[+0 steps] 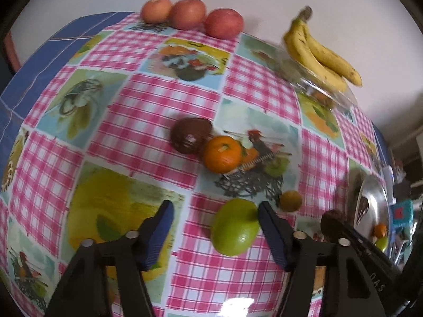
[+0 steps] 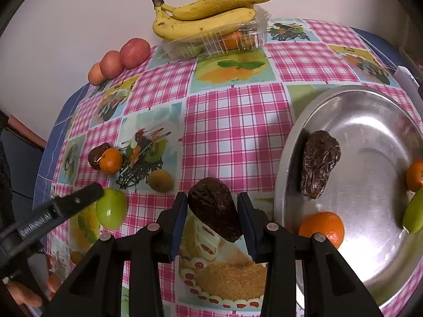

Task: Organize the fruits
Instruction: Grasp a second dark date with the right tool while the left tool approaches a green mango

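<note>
My right gripper point(image 2: 212, 211) is shut on a dark wrinkled date point(image 2: 214, 208), held just left of the steel tray point(image 2: 290, 142). The tray holds another date point(image 2: 318, 163), an orange point(image 2: 323, 225), a second orange point(image 2: 415, 175) and a green fruit point(image 2: 413, 212). My left gripper point(image 1: 215, 218) is open above the cloth, with a green lime point(image 1: 235, 227) between its fingers, nearer the right one. A mandarin point(image 1: 222, 153) and a dark fruit point(image 1: 190, 138) lie together further ahead. A small yellowish fruit point(image 1: 290, 200) lies right of the lime.
Three red apples point(image 1: 191, 15) line the far edge by the wall. Bananas point(image 2: 206, 13) rest on a clear plastic box point(image 2: 222, 39) with fruit inside. The table has a pink checked cloth point(image 2: 232, 121). The left gripper's finger point(image 2: 76, 200) shows in the right wrist view.
</note>
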Tool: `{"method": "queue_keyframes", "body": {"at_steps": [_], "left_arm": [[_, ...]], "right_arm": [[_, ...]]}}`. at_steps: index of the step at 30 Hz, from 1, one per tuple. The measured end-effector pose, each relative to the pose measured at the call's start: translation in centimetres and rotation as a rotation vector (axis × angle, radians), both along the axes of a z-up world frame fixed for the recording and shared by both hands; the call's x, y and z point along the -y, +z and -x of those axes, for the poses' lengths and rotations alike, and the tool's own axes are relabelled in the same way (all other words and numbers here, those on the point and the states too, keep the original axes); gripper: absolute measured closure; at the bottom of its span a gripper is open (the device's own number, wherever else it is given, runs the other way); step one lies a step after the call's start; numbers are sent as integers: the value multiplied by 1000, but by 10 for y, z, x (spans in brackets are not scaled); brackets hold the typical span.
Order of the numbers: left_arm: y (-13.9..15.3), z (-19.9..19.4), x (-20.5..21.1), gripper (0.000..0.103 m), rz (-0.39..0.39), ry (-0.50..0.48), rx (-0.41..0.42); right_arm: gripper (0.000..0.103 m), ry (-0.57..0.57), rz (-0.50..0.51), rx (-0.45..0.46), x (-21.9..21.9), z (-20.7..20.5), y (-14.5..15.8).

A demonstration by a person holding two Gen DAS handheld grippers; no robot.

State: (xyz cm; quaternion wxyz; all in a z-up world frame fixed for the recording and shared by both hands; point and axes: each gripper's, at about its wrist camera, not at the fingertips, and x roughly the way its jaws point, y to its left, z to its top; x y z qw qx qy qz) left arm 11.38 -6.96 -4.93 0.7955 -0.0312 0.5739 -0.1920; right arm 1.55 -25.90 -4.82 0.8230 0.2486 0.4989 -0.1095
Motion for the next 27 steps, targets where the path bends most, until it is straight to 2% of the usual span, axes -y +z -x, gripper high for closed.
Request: {"method": "queue_keyframes", "body": {"at_steps": [8, 12, 16, 22, 27], "left_arm": [[-4, 4, 9, 42, 22, -42, -37], [-8, 6, 11, 51, 70, -52, -73], [-8, 10, 17, 57, 72, -77, -73], [-10, 7, 15, 57, 93, -58, -76], [-5, 5, 6, 58, 49, -19, -38]], "right_arm": [[62, -24, -7, 21, 8, 4, 6], [62, -40, -15, 33, 12, 7, 8], [62, -52, -19, 47, 16, 10, 12], [62, -70, -24, 68, 21, 15, 17], [62, -81, -30, 79, 24, 17, 20]]}}
